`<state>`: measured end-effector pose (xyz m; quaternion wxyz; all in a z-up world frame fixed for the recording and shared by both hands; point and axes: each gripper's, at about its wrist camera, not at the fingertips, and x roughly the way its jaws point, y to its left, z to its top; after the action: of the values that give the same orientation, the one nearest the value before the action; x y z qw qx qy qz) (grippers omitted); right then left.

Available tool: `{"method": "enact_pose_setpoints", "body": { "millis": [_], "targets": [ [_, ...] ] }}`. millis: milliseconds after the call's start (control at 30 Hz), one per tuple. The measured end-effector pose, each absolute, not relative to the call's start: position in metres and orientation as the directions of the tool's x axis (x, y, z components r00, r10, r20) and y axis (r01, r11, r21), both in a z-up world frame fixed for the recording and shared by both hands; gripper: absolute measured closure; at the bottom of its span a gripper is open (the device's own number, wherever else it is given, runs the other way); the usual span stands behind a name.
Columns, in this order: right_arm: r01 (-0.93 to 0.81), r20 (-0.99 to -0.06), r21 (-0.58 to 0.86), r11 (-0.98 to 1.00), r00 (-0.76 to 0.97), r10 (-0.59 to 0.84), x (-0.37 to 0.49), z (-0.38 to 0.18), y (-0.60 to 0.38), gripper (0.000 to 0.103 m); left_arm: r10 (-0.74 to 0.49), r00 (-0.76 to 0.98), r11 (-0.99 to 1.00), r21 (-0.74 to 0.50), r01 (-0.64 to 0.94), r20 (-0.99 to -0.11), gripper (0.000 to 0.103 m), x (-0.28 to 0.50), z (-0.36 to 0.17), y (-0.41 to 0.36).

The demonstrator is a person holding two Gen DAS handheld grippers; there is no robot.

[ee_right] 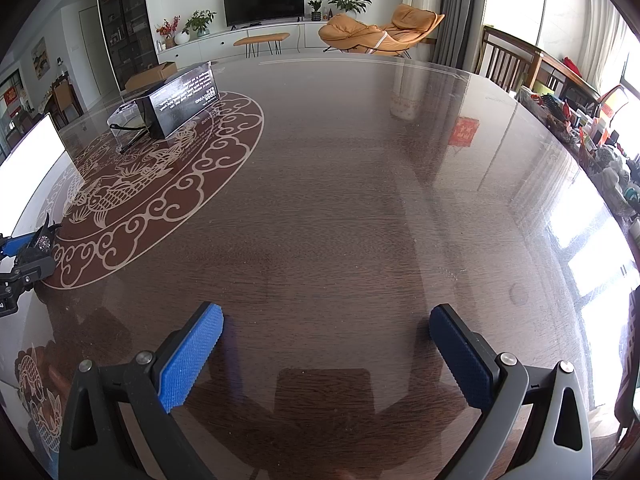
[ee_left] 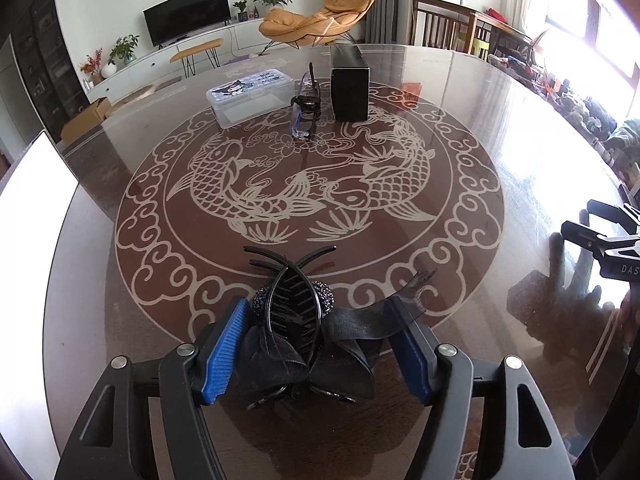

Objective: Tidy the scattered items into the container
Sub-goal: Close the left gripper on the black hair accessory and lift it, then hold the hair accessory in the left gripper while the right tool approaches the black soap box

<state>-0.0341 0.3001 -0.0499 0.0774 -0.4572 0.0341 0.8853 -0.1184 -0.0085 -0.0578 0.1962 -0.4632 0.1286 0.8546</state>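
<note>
A black hair claw clip with a ribbon bow and beaded balls (ee_left: 298, 320) lies on the glass table between the blue pads of my left gripper (ee_left: 318, 316); the jaws stand wide around it, not visibly pressing it. A clear plastic box with a cartoon lid (ee_left: 250, 94), folded glasses (ee_left: 306, 102) and a black carton (ee_left: 350, 84) stand at the far side. My right gripper (ee_right: 326, 330) is open and empty over bare table; it also shows at the right edge of the left wrist view (ee_left: 600, 232). The left gripper with the clip shows in the right wrist view (ee_right: 34, 244).
The round glass-topped table has a fish pattern (ee_left: 308, 184) in its middle. A white panel (ee_left: 36, 184) stands at the left edge. Wooden chairs (ee_left: 444, 24) and a cluttered sideboard (ee_left: 576, 96) lie beyond the table's far right.
</note>
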Motion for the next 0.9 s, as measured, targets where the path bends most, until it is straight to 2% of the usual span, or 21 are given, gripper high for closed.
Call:
{"method": "enact_pose_setpoints", "body": {
  "millis": [400,467,500,533,800,900],
  "targets": [
    [-0.168,-0.815,-0.01,-0.986,-0.57,0.106,-0.034,-0.05,0.3,0.0,0.218,-0.506,-0.905,0.022,-0.426,-0.834,0.032,-0.108,-0.059,-0.018],
    [-0.168,-0.815,-0.01,-0.986,-0.57,0.106,-0.034,-0.05,0.3,0.0,0.22,-0.521,-0.917,0.007,-0.398,-0.825,0.04,-0.109,-0.059,-0.023],
    [-0.168,-0.815,-0.01,-0.986,-0.57,0.106,-0.034,-0.05,0.3,0.0,0.218,-0.53,-0.926,-0.002,-0.378,-0.819,0.058,-0.11,-0.058,-0.026],
    [-0.168,-0.815,-0.01,-0.986,-0.57,0.106,-0.034,-0.05,0.3,0.0,0.215,-0.536,-0.933,-0.009,-0.36,-0.816,0.065,-0.111,-0.057,-0.029],
    [-0.166,-0.815,-0.009,-0.986,-0.57,0.103,-0.034,-0.05,0.3,0.0,0.12,-0.592,-0.979,0.005,-0.205,-0.797,0.067,-0.107,-0.059,-0.073],
    [-0.116,-0.813,0.061,-0.991,-0.582,0.018,-0.038,-0.047,0.297,0.0,0.111,-0.593,-0.986,-0.013,-0.167,-0.797,0.066,-0.105,-0.06,-0.092]
  ]
}}
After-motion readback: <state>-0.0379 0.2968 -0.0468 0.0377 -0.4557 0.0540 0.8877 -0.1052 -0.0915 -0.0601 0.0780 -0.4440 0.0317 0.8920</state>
